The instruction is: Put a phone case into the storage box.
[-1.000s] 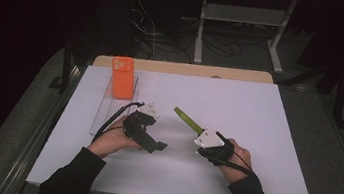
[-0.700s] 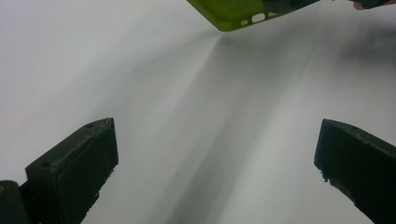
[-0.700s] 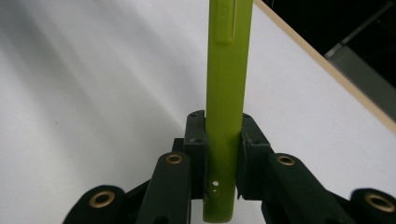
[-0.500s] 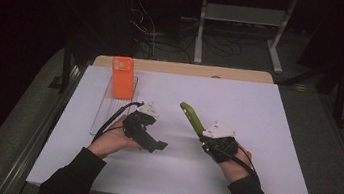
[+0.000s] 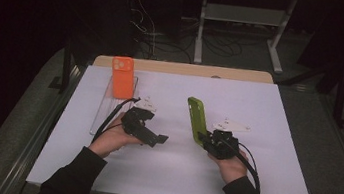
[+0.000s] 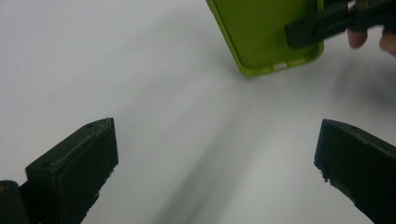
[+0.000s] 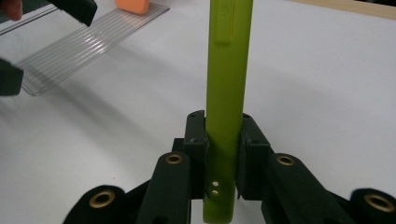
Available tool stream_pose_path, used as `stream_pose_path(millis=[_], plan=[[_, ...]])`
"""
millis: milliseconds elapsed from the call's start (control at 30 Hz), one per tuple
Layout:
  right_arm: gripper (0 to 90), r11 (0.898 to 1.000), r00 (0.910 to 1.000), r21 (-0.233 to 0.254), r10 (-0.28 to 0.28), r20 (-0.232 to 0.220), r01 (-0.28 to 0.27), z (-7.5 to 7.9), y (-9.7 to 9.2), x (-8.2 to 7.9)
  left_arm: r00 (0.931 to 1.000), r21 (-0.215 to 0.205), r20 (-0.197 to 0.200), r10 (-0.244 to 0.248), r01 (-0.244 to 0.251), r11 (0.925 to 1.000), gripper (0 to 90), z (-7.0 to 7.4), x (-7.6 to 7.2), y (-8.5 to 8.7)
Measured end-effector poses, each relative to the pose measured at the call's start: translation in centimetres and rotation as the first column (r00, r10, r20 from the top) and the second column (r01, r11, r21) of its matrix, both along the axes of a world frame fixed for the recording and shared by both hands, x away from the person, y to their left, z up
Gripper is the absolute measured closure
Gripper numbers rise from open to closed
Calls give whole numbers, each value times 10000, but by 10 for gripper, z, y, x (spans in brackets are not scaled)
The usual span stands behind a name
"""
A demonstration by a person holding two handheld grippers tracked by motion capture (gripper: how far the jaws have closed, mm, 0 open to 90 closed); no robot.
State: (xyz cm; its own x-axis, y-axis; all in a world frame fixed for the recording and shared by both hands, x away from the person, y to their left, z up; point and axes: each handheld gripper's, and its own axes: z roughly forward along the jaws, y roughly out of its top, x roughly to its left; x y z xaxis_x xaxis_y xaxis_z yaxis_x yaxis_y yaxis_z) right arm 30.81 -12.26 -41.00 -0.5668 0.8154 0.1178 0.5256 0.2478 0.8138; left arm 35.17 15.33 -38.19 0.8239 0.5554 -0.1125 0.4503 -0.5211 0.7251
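Observation:
My right gripper (image 7: 224, 135) is shut on the lower end of a lime-green phone case (image 7: 229, 70), which stands on edge and tilts up off the white table. From above, the green case (image 5: 196, 119) rises to the left of the right gripper (image 5: 207, 141). My left gripper (image 5: 157, 138) is open with nothing between its jaws, low over the sheet to the left of the case. In the left gripper view the green case (image 6: 266, 32) hangs beyond the wide-apart jaws of the left gripper (image 6: 217, 140). An orange phone (image 5: 122, 76) stands upright at the far end of a clear ridged tray (image 5: 108, 109).
A white sheet (image 5: 250, 178) covers the table, with a wooden strip (image 5: 188, 70) along its far edge. The clear tray (image 7: 88, 44) lies left of both hands. Dark floor, cables and a metal shelf frame (image 5: 241, 15) are beyond the table.
The right gripper has tilted the green case up from nearly flat to standing on edge, and the hand has shifted slightly right. The left gripper has stayed where it was.

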Motion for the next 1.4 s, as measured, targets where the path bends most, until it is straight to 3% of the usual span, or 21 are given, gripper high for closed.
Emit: stream_pose_path(millis=[67, 167, 400, 733, 833, 933, 967, 1033, 1067, 1167, 1300, 1400], plan=[[756, 9999, 9999, -122, 3, 149, -1, 0, 1, -1, 9999, -190, -4, 152, -152, 9997, 0, 1, 1, -1], [756, 9998, 9996, -220, 28, 269, -22, 0, 3, -2, 9993, -800, -166, 341, -353, 9962, 0, 3, 2, -5], [756, 9993, 9991, -260, 280, 308, -272, 0, 9, -4, 9991, -1577, -274, 325, -364, 9868, 0, 8, 10, -20], [756, 9990, 9985, -275, 372, 413, -361, 2, 12, -5, 9977, -2915, -433, 517, -621, 9546, 0, 17, 25, -35], [757, 9989, 9983, -254, 412, 408, -402, 2, 14, -5, 9985, -3007, -343, 437, -520, 9523, 0, 17, 27, -39], [757, 9982, 9974, -303, 526, 493, -512, 1, 15, -5, 9994, -2936, -188, 278, -321, 9554, 0, 18, 31, -41], [757, 9986, 9983, -214, 484, 337, -477, 2, 16, -6, 9992, -3087, -271, 298, -367, 9505, 0, 18, 31, -43], [757, 9984, 9972, -246, 514, 547, -501, 2, 16, -6, 9992, -3073, -295, 274, -351, 9510, 0, 18, 32, -45], [757, 9985, 9976, -186, 528, 438, -520, 2, 17, -8, 9989, -3039, -388, 271, -377, 9519, 0, 18, 33, -47], [757, 9980, 9960, -201, 619, 637, -607, 3, 17, -8, 9985, -3189, -473, 272, -409, 9469, 0, 16, 34, -52], [757, 9978, 9963, -152, 654, 559, -646, 4, 18, -9, 9991, -3118, -331, 278, -368, 9494, 0, 16, 36, -56], [757, 9974, 9960, -169, 704, 543, -696, 4, 19, -9, 9988, -3179, -367, 316, -417, 9472, 0, 16, 37, -59]])
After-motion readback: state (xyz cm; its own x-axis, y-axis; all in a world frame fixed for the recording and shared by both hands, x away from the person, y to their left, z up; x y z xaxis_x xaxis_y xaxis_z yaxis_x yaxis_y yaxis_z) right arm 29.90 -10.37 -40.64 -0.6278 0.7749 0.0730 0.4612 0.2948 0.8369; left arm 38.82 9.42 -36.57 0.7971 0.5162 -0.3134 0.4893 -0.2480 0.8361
